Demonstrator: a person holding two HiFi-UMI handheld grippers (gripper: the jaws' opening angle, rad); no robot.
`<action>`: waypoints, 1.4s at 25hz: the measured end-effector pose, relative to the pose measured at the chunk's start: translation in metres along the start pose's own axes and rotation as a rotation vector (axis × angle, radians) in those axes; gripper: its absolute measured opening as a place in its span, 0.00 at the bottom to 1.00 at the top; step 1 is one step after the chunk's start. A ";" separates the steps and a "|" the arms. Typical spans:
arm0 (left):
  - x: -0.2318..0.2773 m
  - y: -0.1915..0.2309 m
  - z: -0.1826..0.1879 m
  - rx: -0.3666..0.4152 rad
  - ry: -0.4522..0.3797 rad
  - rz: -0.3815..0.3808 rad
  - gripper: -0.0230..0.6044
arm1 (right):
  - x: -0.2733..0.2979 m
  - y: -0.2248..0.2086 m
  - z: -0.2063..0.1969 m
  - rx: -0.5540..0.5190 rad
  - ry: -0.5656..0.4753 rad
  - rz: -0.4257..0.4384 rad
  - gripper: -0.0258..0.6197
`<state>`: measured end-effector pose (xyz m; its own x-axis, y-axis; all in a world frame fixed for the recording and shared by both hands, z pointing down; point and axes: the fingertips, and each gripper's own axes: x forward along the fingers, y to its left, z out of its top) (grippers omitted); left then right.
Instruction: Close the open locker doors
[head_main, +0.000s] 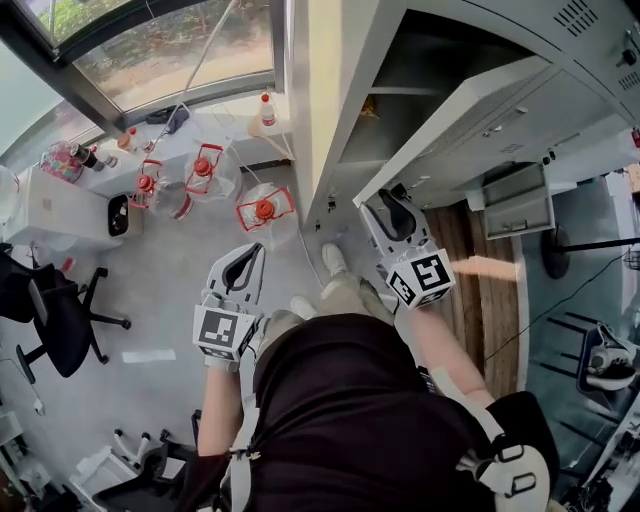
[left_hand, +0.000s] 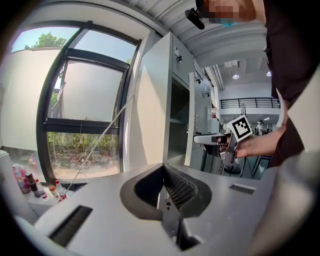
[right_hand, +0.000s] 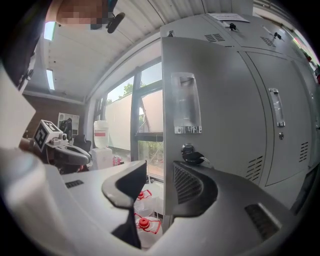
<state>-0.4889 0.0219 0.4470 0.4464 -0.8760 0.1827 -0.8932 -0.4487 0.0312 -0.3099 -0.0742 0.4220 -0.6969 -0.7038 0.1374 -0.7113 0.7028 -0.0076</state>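
A grey locker bank (head_main: 320, 120) stands ahead with one compartment open. Its door (head_main: 460, 120) swings out toward me. My right gripper (head_main: 392, 198) is at that door's free edge. In the right gripper view the door (right_hand: 215, 100) fills the right half, with a key (right_hand: 192, 155) in its lock. The door's edge runs down in the gap of my right gripper (right_hand: 157, 185), whose jaws stand open and off the metal. My left gripper (head_main: 258, 250) hangs in free air left of the lockers. Its pads meet at the tip (left_hand: 162, 170), with nothing between them.
Several water jugs with red caps (head_main: 265, 210) sit on the floor by the locker's left side. A black office chair (head_main: 50, 310) stands at the left, a white table (head_main: 60, 205) below the window. Closed locker doors (right_hand: 280, 110) continue to the right.
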 end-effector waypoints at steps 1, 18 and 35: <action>-0.001 0.002 0.000 0.000 0.000 0.006 0.05 | 0.005 0.000 0.001 -0.004 0.001 0.004 0.29; -0.006 0.037 -0.001 -0.014 0.009 0.128 0.05 | 0.071 -0.008 0.007 -0.025 0.015 0.077 0.31; 0.008 0.046 0.004 -0.026 0.004 0.176 0.05 | 0.099 -0.022 0.011 -0.023 0.014 0.119 0.33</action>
<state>-0.5264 -0.0063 0.4458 0.2830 -0.9398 0.1915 -0.9586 -0.2839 0.0234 -0.3645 -0.1602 0.4247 -0.7747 -0.6142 0.1503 -0.6215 0.7834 -0.0020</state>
